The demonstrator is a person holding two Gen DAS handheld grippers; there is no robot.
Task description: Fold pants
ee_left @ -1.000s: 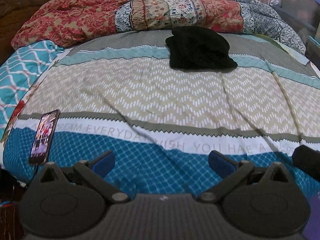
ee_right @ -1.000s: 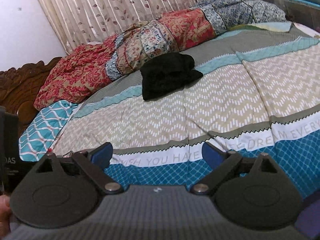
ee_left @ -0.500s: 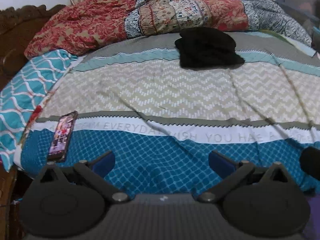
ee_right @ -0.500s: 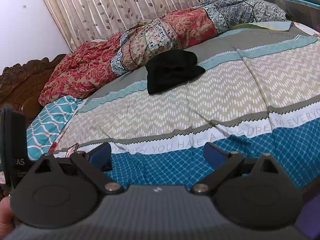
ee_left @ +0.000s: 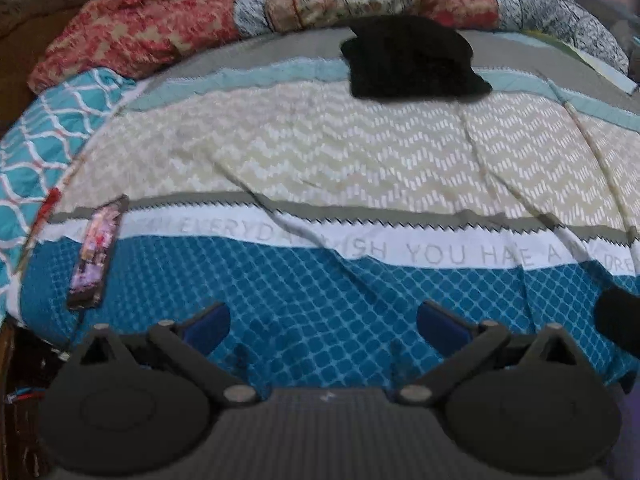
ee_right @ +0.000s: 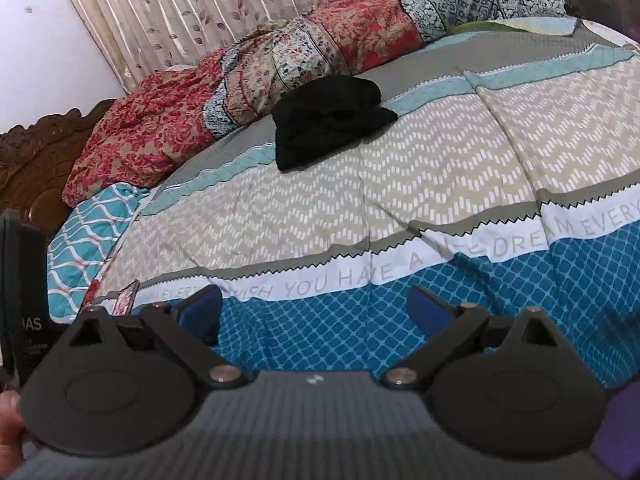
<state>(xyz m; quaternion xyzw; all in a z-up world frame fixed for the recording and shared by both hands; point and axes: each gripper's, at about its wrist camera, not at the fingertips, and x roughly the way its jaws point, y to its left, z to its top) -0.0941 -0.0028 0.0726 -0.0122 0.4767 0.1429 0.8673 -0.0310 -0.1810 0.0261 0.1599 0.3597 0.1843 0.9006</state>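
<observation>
Patterned bedspread (ee_left: pixel 320 152) is covering the whole bed — beige chevron band in the middle, white lettered strip, blue lattice band (ee_right: pixel 360 320) nearest the cameras. Leaf-print curtains (ee_right: pixel 200 0) are hanging behind the far side, with a carved wooden headboard (ee_right: pixel 28 160) showing at far left.

Black pants (ee_left: pixel 412 60) are lying bunched in a dark heap on the far part of the spread, overlapping the grey and pale teal stripes, just in front of a rumpled red floral quilt (ee_left: pixel 160 24). In the right wrist view the pants (ee_right: pixel 328 120) are sitting left of centre, well apart from both grippers.

Left gripper (ee_left: pixel 322 320) is hovering over the near blue band, fingers spread wide, holding nothing. Right gripper (ee_right: pixel 314 306) is doing the same — blue pads (ee_right: pixel 204 304) far apart, nothing between them.

A phone (ee_left: pixel 96 256) is lying at the near left edge of the bed, screen lit. The left wrist view is blurring.
</observation>
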